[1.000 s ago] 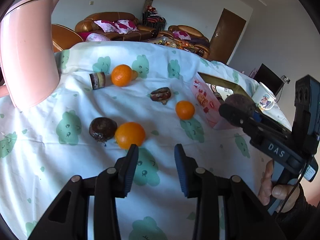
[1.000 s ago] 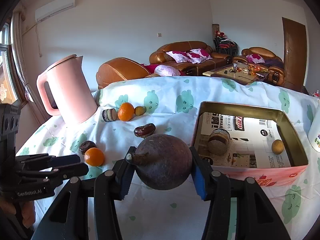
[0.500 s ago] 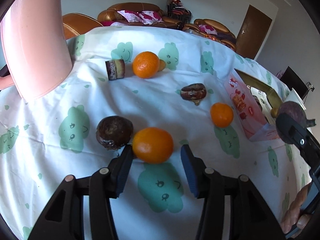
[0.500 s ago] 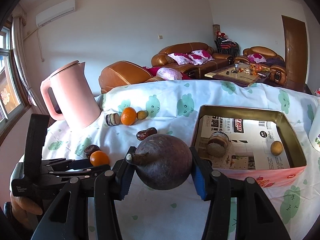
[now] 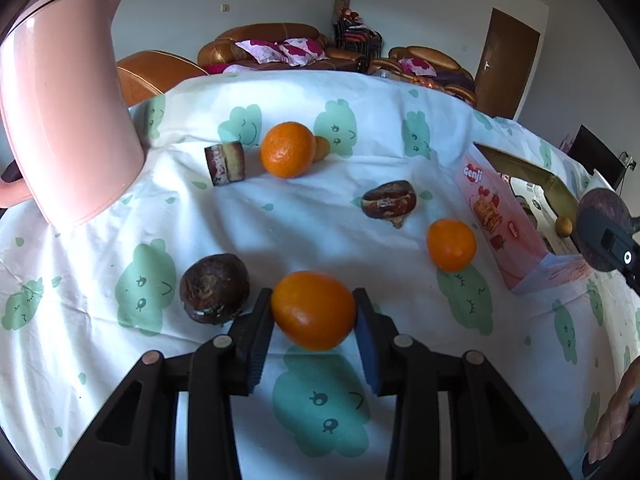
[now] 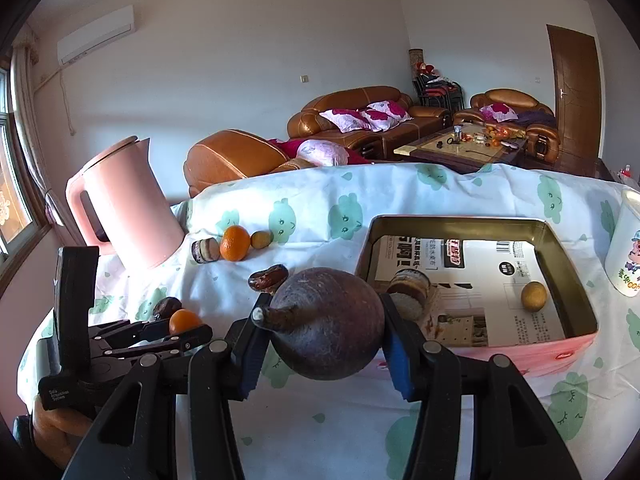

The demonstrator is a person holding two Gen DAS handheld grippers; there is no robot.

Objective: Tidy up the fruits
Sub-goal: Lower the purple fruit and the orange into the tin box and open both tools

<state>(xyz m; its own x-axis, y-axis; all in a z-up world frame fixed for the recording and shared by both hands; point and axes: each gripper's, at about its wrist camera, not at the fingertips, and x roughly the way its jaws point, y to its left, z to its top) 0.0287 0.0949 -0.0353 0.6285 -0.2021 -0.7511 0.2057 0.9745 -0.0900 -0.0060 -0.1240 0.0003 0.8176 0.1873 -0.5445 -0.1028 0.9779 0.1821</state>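
My left gripper [image 5: 314,332] has its jaws closing on a near orange [image 5: 314,310] on the tablecloth, and both pads touch its sides. Right beside its left finger lies a dark brown fruit [image 5: 214,294]. Two more oranges [image 5: 287,150] [image 5: 451,245] and a brown date-like fruit [image 5: 388,199] lie further out. My right gripper [image 6: 326,332] is shut on a round dark brown fruit with a stem [image 6: 326,320], held above the cloth in front of the open pink box [image 6: 460,222]. Inside the box are a small yellow fruit [image 6: 533,296] and a layered roll [image 6: 410,292].
A tall pink kettle [image 5: 64,112] stands at the far left. A roll slice [image 5: 225,162] and a small yellow fruit [image 5: 322,148] flank the far orange. A printed mug [image 6: 628,244] stands right of the box. A person's hand [image 5: 612,416] shows at the lower right.
The left gripper has come forward and down onto the near orange, its jaws widening and then closing around it. The right gripper has kept still with the brown fruit.
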